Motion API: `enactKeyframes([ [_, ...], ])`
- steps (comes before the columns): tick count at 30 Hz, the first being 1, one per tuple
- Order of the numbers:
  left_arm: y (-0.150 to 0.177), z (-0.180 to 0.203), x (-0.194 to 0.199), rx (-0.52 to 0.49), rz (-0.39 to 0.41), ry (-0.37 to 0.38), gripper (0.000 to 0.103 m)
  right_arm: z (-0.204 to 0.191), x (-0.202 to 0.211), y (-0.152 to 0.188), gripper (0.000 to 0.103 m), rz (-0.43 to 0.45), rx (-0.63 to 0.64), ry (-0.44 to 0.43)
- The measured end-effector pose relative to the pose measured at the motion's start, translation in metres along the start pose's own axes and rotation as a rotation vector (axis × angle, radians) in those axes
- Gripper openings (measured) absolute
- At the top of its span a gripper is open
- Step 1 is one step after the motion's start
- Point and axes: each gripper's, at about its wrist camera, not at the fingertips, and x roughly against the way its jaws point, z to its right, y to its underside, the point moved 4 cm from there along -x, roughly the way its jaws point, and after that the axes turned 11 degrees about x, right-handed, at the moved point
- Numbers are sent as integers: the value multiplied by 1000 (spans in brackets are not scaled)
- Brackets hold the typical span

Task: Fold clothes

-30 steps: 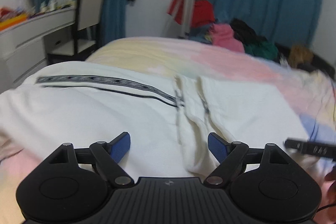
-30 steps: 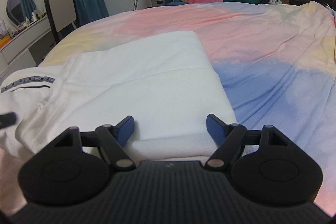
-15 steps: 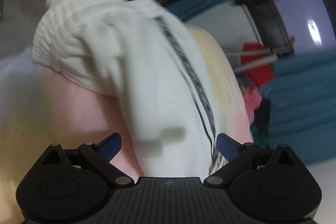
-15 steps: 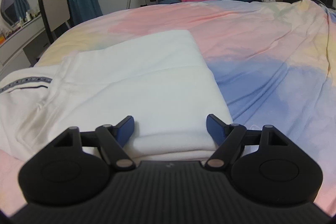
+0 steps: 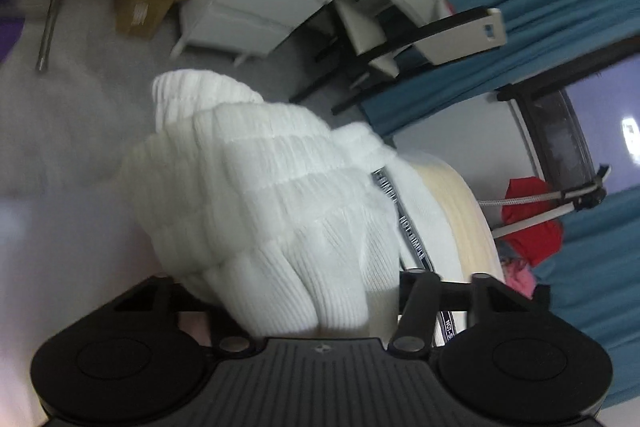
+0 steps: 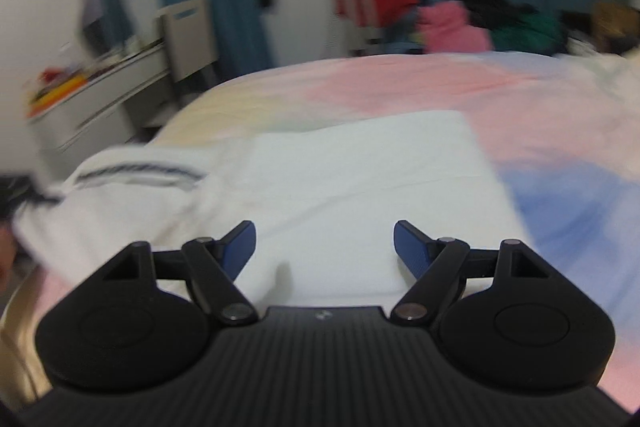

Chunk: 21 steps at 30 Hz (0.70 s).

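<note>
Cuff (image 5: 280,211) of the white garment (image 6: 352,187) bunches right between the left gripper's (image 5: 308,307) jaws, ribbed knit filling the gap, and those jaws are closing on it now. The fingertips are buried in the cloth, so I cannot tell whether the pads press yet. The rest of the garment lies spread on the bed (image 6: 500,99), body flat, striped sleeve (image 6: 132,173) off to the left edge. The right gripper (image 6: 324,247) hovers low over the near hem, jaws wide apart, nothing in them. To do this well, I'd say: let the left bite settle on the whole cuff, not one loose ridge, or it slips mid-swing. Then carry the sleeve across the body in one smooth arc, with the right pinning the flat panel so the fold line stays straight.
</note>
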Motion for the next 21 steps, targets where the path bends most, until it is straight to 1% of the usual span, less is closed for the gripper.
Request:
enactKeyframes([
  [1, 2, 9, 5, -53, 31, 6, 39, -9, -5, 2, 78, -17, 29, -26],
  [2, 5, 18, 10, -115, 63, 9, 35, -17, -13, 7, 78, -52, 57, -37],
  [3, 11, 27, 15, -171, 96, 15, 34, -25, -23, 14, 78, -102, 86, -38],
  [4, 17, 38, 20, -224, 127, 21, 32, -31, -30, 20, 78, -126, 118, -28],
  [5, 23, 48, 26, -275, 160, 27, 30, -35, -32, 22, 80, -121, 149, -11],
  [7, 38, 68, 42, -358, 223, 44, 28, -37, -31, 21, 81, -119, 147, -7],
  [10, 69, 101, 73, -437, 313, 94, 27, -22, -23, 14, 79, -105, 48, -37],
  [12, 95, 128, 95, -490, 381, 145, 26, -7, -15, 9, 79, -89, -32, -30],
  [14, 125, 156, 112, -538, 412, 210, 25, 13, -4, 6, 79, -77, -96, 14],
  [18, 193, 216, 130, -650, 442, 288, 24, 58, 25, -1, 79, -14, -226, 115],
  [21, 261, 255, 134, -758, 470, 340, 23, 99, 46, -3, 79, 41, -343, 173],
])
